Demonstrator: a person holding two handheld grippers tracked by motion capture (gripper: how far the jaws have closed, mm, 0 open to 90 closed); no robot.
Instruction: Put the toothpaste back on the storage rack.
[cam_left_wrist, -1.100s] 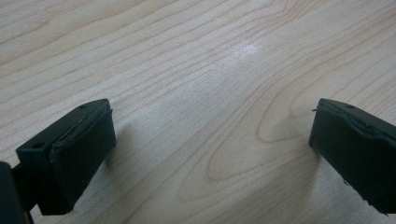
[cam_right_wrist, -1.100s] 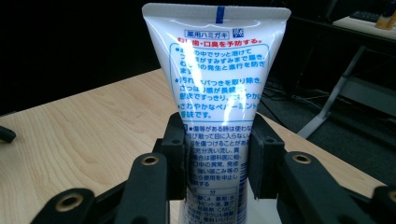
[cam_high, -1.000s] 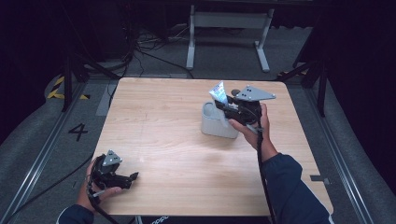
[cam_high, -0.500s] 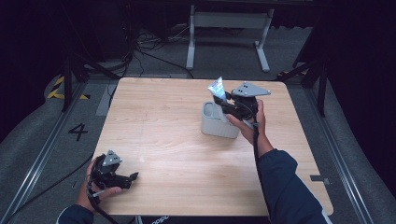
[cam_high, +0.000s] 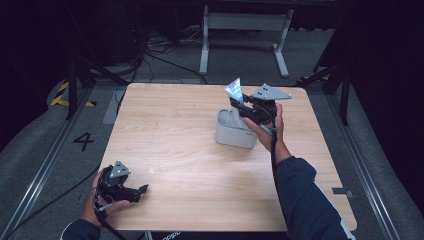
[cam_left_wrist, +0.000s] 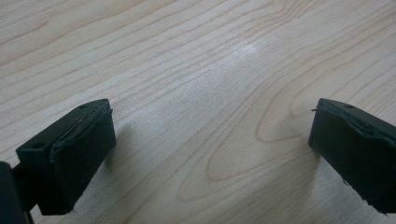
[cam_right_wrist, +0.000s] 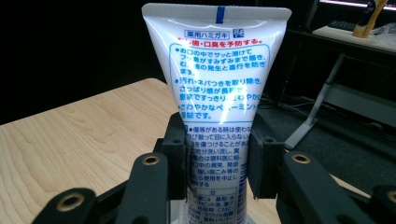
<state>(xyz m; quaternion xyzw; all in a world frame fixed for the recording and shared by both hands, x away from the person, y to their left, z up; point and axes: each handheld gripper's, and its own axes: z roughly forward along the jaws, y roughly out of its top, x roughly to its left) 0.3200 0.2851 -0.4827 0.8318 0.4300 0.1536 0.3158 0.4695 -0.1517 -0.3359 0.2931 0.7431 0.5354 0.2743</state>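
Right gripper (cam_high: 239, 106) fingers (cam_right_wrist: 177, 154) pinching toothpaste tube (cam_right_wrist: 219, 84) upright, long axis vertical, directly above grey holder (cam_high: 235, 131); left gripper (cam_high: 131, 192) fingers (cam_left_wrist: 70, 154) spread, idle on bench (cam_high: 180, 145), well apart.

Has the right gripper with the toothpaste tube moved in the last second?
Yes, slightly: the right gripper, shut on the white plastic toothpaste tube, has shifted a little toward the table's far edge relative to the grey rectangular holder.

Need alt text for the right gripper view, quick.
The right tongs clamp a white toothpaste tube with blue Japanese print, its flat crimped end up. Behind it lie the wooden table and a dark room.
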